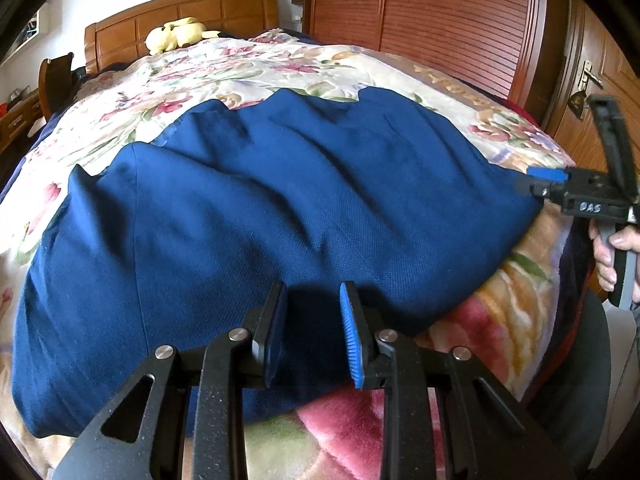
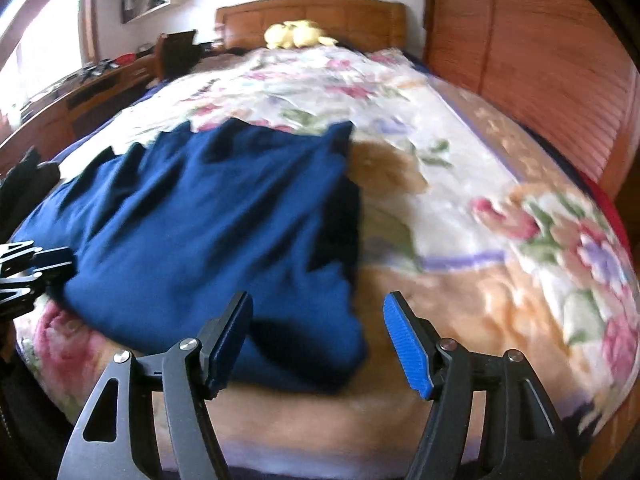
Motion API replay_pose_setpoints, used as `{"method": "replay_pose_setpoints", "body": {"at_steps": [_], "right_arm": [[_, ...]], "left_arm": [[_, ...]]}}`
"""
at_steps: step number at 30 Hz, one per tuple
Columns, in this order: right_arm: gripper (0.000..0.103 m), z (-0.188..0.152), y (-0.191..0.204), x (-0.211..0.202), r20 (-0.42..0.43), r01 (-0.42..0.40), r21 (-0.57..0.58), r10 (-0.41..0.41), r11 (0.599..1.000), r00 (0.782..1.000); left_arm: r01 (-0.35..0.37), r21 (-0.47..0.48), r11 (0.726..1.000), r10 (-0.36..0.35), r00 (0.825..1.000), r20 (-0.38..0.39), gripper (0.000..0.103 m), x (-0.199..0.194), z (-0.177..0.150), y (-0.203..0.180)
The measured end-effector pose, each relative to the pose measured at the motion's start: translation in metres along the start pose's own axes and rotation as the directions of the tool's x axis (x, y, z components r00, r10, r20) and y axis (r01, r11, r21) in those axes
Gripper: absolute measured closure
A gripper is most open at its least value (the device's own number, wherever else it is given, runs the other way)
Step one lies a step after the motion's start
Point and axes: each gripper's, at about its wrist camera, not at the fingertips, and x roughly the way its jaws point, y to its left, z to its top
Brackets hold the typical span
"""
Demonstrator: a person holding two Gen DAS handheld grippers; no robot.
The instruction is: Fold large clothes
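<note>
A large dark blue garment [image 1: 280, 200] [image 2: 208, 220] lies spread and wrinkled on the floral blanket [image 1: 248, 68] [image 2: 460, 208] that covers the bed. My left gripper [image 1: 314, 292] hovers over the garment's near edge, its jaws a narrow gap apart, with no cloth pinched between the pads. It also shows at the left edge of the right wrist view [image 2: 40, 258]. My right gripper [image 2: 319, 304] stands open wide above the garment's near right corner; its pads do not touch the cloth. In the left wrist view the right gripper [image 1: 544, 178] sits at the garment's right edge, held by a hand [image 1: 608, 256].
A yellow plush toy [image 1: 178, 34] [image 2: 298, 34] lies by the wooden headboard [image 1: 180, 12]. A slatted wooden wardrobe [image 1: 420, 8] and a door with a handle [image 1: 588, 76] stand along the right. A chair [image 1: 56, 76] and a desk [image 2: 100, 80] are on the left.
</note>
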Motion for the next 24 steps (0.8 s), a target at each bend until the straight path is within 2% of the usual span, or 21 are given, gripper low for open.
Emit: {"method": "replay_pose_setpoints", "body": {"at_steps": [7, 17, 20, 23, 24], "right_arm": [[0.033, -0.005, -0.006, 0.017, -0.052, -0.091, 0.088, 0.095, 0.992, 0.994], [0.034, 0.002, -0.012, 0.033, -0.095, -0.116, 0.083, 0.124, 0.99, 0.988], [0.042, 0.004, -0.013, 0.036, -0.105, -0.145, 0.087, 0.154, 0.986, 0.982], [0.061, 0.004, -0.013, 0.038, -0.112, -0.202, 0.103, 0.213, 0.974, 0.971], [0.063, 0.004, -0.013, 0.038, -0.111, -0.208, 0.107, 0.22, 0.972, 0.969]], "left_arm": [[0.014, -0.005, 1.0, -0.014, 1.0, -0.001, 0.075, -0.001, 0.0, 0.004], [0.016, -0.011, 1.0, -0.016, 1.0, 0.003, 0.075, -0.002, -0.001, 0.003], [0.019, -0.012, 1.0, -0.019, 1.0, 0.001, 0.075, -0.002, -0.001, 0.003], [0.021, -0.014, 1.0, -0.021, 1.0, 0.002, 0.075, -0.002, -0.002, 0.002], [0.02, -0.013, 1.0, -0.02, 1.0, 0.002, 0.075, -0.002, -0.001, 0.003]]}}
